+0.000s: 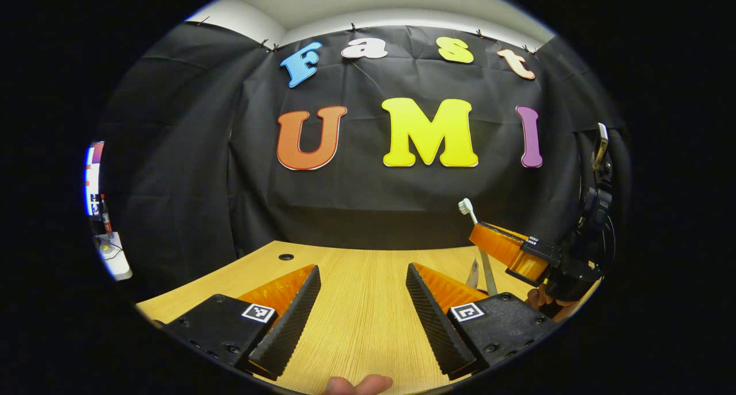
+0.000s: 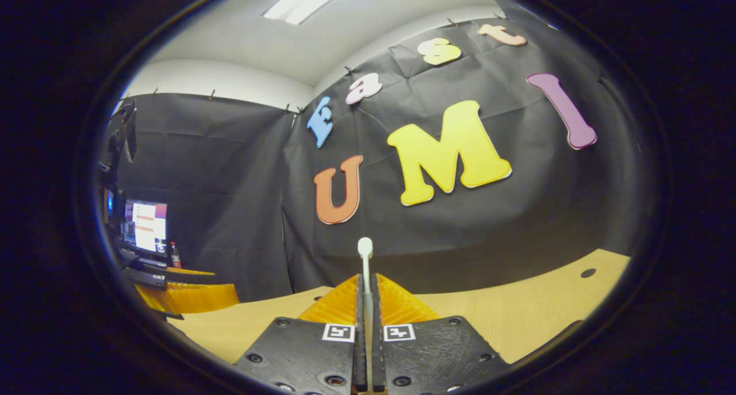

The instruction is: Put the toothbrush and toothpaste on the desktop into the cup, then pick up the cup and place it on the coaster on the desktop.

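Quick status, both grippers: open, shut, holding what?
Left gripper: open, holding nothing, above the desktop.
Right gripper: shut on the toothbrush, bristle end forward.

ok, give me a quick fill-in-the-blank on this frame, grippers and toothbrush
1. The right gripper is shut on the ____.
2. The left gripper has its jaws ____, with nothing between them.
3. In the right gripper view, the toothbrush has its head end pointing ____.
4. Below the left gripper lies the wooden ____.

Missing words: toothbrush; open; up; desktop
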